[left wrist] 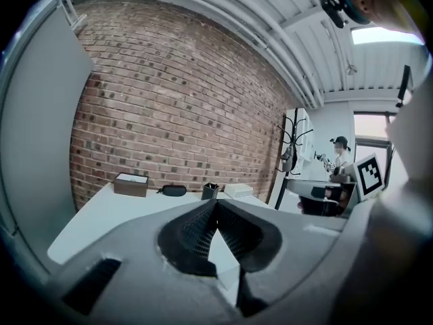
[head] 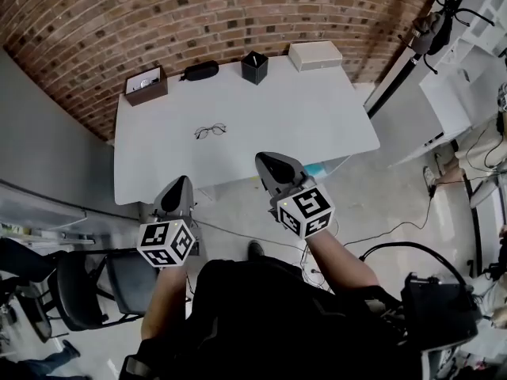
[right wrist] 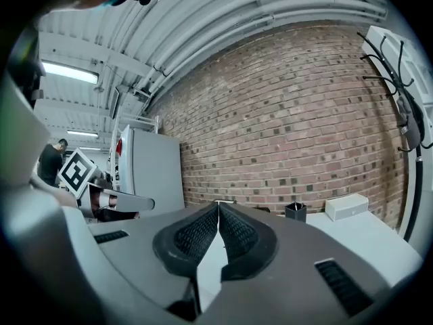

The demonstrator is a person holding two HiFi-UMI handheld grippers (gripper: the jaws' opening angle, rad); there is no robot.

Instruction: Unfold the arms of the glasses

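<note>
A pair of thin dark-rimmed glasses [head: 211, 131] lies on the white table [head: 317, 109], left of its middle. Both grippers hover at the table's near edge, well short of the glasses. My left gripper [head: 181, 182] is at the near left corner, its jaws shut with nothing between them [left wrist: 215, 205]. My right gripper [head: 268, 161] is over the near edge to the right, jaws also shut and empty [right wrist: 218, 207]. The glasses are hidden behind the jaws in both gripper views.
Along the table's far edge by the brick wall stand a brown box [head: 146, 85], a black glasses case [head: 200, 70], a black square cup [head: 254, 66] and a white box [head: 314, 55]. A black chair [head: 87, 287] stands at the left. A person [left wrist: 339, 156] stands far off.
</note>
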